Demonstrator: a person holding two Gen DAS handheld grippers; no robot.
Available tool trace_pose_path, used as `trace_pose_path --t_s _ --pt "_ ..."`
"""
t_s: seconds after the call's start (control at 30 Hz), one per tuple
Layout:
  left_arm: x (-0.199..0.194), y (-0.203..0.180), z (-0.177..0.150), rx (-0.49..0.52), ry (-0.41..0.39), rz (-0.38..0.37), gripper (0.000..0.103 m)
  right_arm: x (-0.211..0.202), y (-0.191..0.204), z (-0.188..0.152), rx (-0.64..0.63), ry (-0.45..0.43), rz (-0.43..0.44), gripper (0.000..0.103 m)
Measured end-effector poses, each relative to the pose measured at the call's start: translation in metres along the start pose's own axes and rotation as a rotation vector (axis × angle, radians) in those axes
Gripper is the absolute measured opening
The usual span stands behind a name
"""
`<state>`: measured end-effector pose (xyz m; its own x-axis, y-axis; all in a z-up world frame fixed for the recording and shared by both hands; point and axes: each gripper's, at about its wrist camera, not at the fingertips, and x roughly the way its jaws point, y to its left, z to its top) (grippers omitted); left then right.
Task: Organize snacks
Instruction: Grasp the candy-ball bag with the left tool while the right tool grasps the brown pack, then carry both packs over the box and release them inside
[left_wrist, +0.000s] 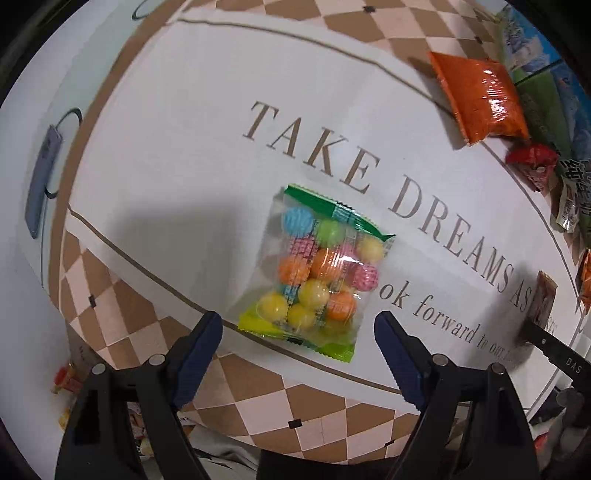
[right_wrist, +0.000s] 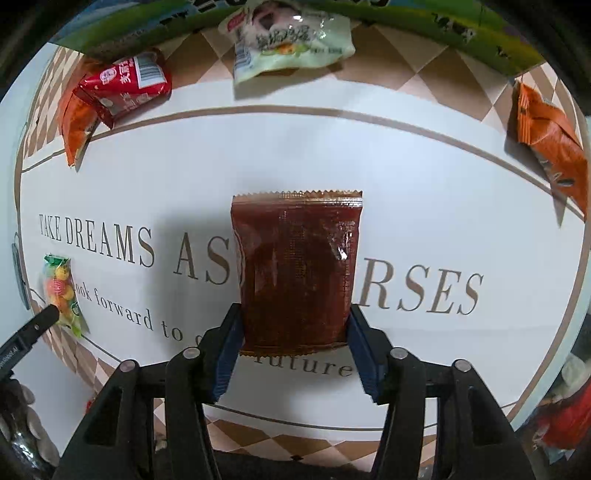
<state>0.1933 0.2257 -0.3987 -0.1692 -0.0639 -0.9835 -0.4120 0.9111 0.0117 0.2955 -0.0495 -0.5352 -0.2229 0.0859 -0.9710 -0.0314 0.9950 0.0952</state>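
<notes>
Dark reddish-brown film, glossy and finely cross-hatched, wraps the brown snack sachet (right_wrist: 295, 273) that is gripped in the right tongs (right_wrist: 293, 332); the blue pads are pressed against its two long edges near the lower seal, so these tongs are clenched on it. The sachet is held over the middle of the printed counter mat (right_wrist: 424, 177), hiding part of the lettering. Its long axis runs away from the camera along the line of the fingers, with the serrated top seal pointing toward the far snacks: a red packet (right_wrist: 125, 88), a pale green packet (right_wrist: 291, 40) and an orange packet (right_wrist: 550, 144).

The left tongs (left_wrist: 299, 354) are released, their pads standing well apart on either side of the near end of a clear bag of coloured candy balls (left_wrist: 319, 273), without touching it. That bag lies flat on the mat, its long axis slightly tilted, the green header pointing away and up-left in the left wrist view and the yellow-green seal toward the tongs. An orange-red packet (left_wrist: 480, 99) lies well apart at the far right.

For the step in hand, the grip on the sachet should be kept firm but not crushing, since only the edges are caught and the film looks slippery. Before the left tongs are closed, they are best centred on the bag's width and lowered so the pads meet the sides rather than the loose seal, which would likely fold.
</notes>
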Motion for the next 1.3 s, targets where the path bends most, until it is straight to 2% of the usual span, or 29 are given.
trace_pose_path --t_s 0.07,0.3,0.37,0.47,0.53,0.67,0.87,1.0,1.13,1.2,1.3 --pt "0.007 0.002 0.002 0.019 0.002 0.001 0.084 0.001 0.001 0.001 0.014 0.009 0.006 0.063" --pt "0.023 -0.019 0.013 0.101 -0.012 0.067 0.083 0.002 -0.002 0.013 0.069 -0.004 0.004 0.065" --pt "0.027 -0.023 0.015 0.111 -0.021 0.072 0.061 -0.003 0.000 0.021 0.081 -0.015 -0.005 0.065" --pt "0.020 -0.036 0.019 0.115 -0.035 0.067 0.048 -0.006 0.008 0.022 0.095 -0.038 -0.026 0.064" --pt "0.018 -0.041 0.017 0.117 -0.043 0.064 0.048 -0.008 0.011 0.020 0.087 -0.056 -0.051 0.060" --pt "0.009 -0.056 0.011 0.122 -0.056 0.035 0.047 -0.006 0.028 0.012 0.043 -0.085 -0.065 0.059" --pt "-0.033 -0.103 -0.003 0.193 -0.111 -0.052 0.047 -0.017 0.015 -0.004 0.059 -0.081 0.017 0.059" --pt "-0.087 -0.139 -0.001 0.254 -0.183 -0.141 0.047 -0.058 0.008 -0.009 0.061 -0.129 0.093 0.059" --pt "-0.146 -0.182 0.020 0.322 -0.233 -0.238 0.047 -0.118 -0.015 -0.010 0.069 -0.229 0.153 0.059" --pt "-0.172 -0.201 0.038 0.361 -0.245 -0.266 0.047 -0.149 -0.026 -0.002 0.083 -0.276 0.174 0.059" --pt "-0.197 -0.236 0.065 0.415 -0.266 -0.262 0.047 -0.202 -0.053 0.021 0.109 -0.352 0.196 0.059"
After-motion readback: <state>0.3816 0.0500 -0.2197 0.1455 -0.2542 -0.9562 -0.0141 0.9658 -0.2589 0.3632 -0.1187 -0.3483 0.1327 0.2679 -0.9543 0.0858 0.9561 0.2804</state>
